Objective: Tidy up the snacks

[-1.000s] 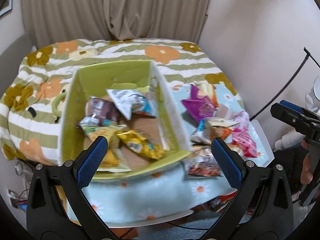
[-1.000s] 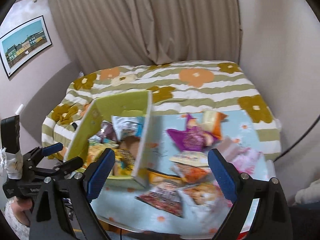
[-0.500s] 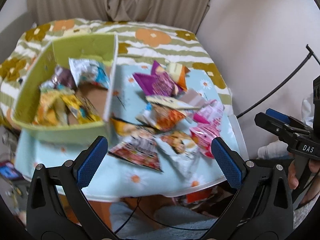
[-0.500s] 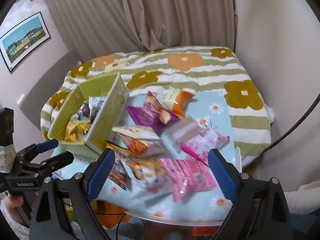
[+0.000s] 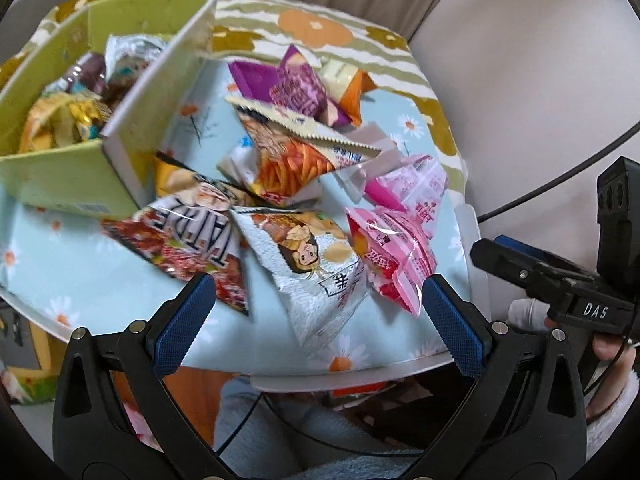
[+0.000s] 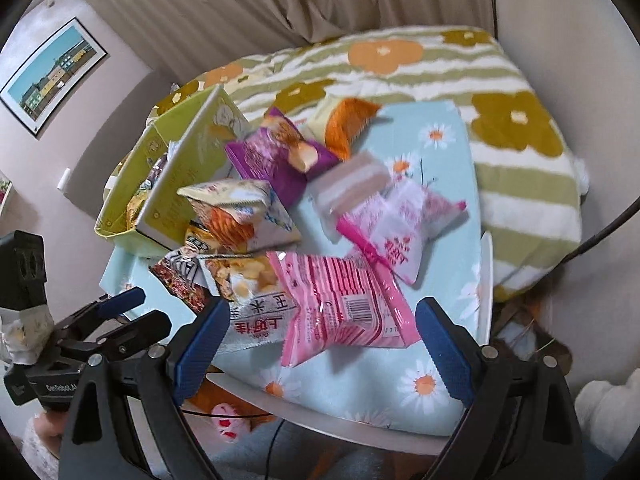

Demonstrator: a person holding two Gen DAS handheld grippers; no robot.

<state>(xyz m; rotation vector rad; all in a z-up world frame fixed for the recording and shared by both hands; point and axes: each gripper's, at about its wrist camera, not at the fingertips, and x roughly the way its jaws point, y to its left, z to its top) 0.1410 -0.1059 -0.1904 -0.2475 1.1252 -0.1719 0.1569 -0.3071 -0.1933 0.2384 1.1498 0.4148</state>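
A green box (image 5: 60, 176) at the table's left holds several snack packs; it also shows in the right wrist view (image 6: 120, 200). Loose packs lie right of it: a white pack (image 5: 320, 272), a pink pack (image 5: 392, 256), a red pack (image 5: 192, 248), an orange pack (image 5: 288, 160) and a purple pack (image 5: 288, 88). My left gripper (image 5: 316, 320) is open and empty, low over the white pack. My right gripper (image 6: 320, 340) is open and empty, near the pink pack (image 6: 340, 304) and the white pack (image 6: 256, 320).
The table (image 5: 80, 264) has a light blue daisy cloth and a white front rim. Behind it lies a striped flowered blanket (image 6: 520, 160). A wall and a black cable (image 5: 560, 168) are at the right. The right gripper shows in the left wrist view (image 5: 520, 268).
Both grippers have swung right from over the green box and dropped closer to the loose packs. Both stay open and empty.
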